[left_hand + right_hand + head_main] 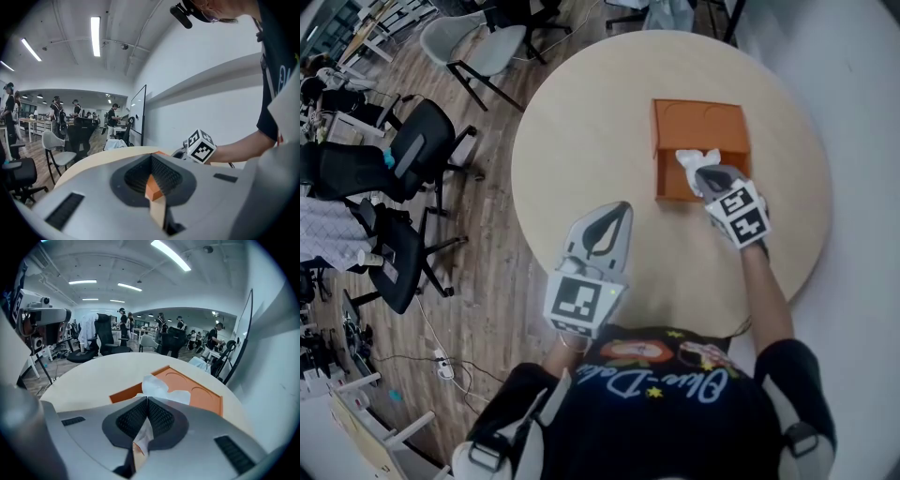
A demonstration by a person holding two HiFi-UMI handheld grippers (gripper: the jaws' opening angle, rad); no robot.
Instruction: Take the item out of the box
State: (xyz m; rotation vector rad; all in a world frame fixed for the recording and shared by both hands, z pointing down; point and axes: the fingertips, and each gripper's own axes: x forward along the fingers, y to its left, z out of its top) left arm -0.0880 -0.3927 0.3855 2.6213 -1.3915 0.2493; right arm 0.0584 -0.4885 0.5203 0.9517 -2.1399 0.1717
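While my right gripper (706,178) had its jaws pinched on the white crumpled item (693,157), that item sat at the open near end of the orange box (698,124), right of centre in the head view. I judged it not lifted clear. My left gripper (616,212), lower centre, hung with its jaws together on nothing. Grasp done; lift-out onto the round table (581,141) remained.

Cursive lettering on black shirt (675,424), upside down, unreadable.
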